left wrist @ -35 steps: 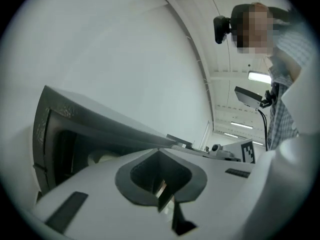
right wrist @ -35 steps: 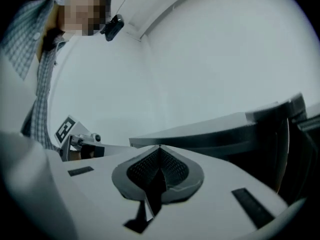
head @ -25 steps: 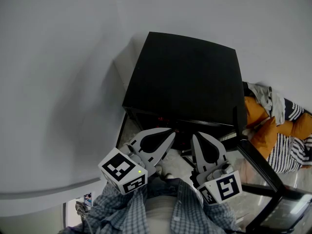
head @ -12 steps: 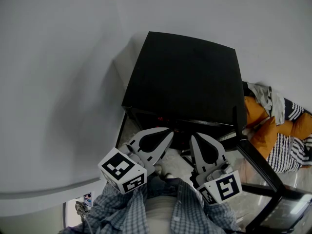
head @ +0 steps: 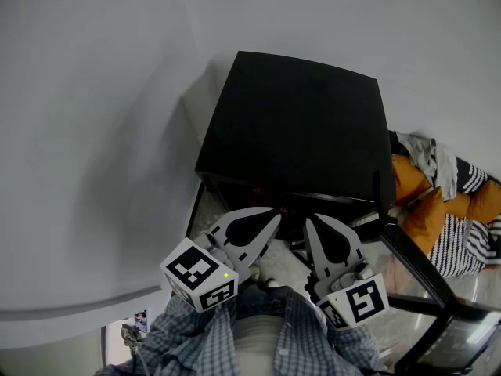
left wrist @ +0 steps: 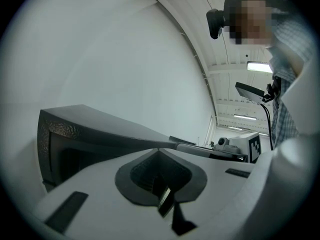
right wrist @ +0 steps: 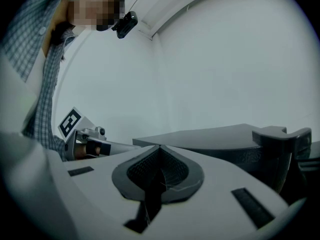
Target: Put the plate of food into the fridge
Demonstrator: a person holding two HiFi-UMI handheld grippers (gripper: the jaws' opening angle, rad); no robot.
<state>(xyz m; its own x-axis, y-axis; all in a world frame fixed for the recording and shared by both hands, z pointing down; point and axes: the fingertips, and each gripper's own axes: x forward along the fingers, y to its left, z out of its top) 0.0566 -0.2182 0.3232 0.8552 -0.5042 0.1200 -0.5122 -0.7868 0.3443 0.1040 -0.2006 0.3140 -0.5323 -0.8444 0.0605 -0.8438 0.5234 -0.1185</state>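
A small black fridge (head: 301, 124) stands against the white wall, and its door (head: 427, 288) hangs open to the right. My left gripper (head: 274, 211) and right gripper (head: 311, 219) are held side by side close to my body. Both point at the fridge's open front. Both are shut with nothing between the jaws. The left gripper view has its closed jaws (left wrist: 159, 149) in front of the fridge (left wrist: 75, 129). In the right gripper view the closed jaws (right wrist: 160, 146) sit before the fridge (right wrist: 225, 136) and its door (right wrist: 280, 139). No plate of food shows in any view.
A heap of orange and striped cloth (head: 446, 202) lies on the floor right of the fridge. The white wall (head: 102, 131) runs along the left. My checked shirt (head: 258, 335) fills the bottom of the head view.
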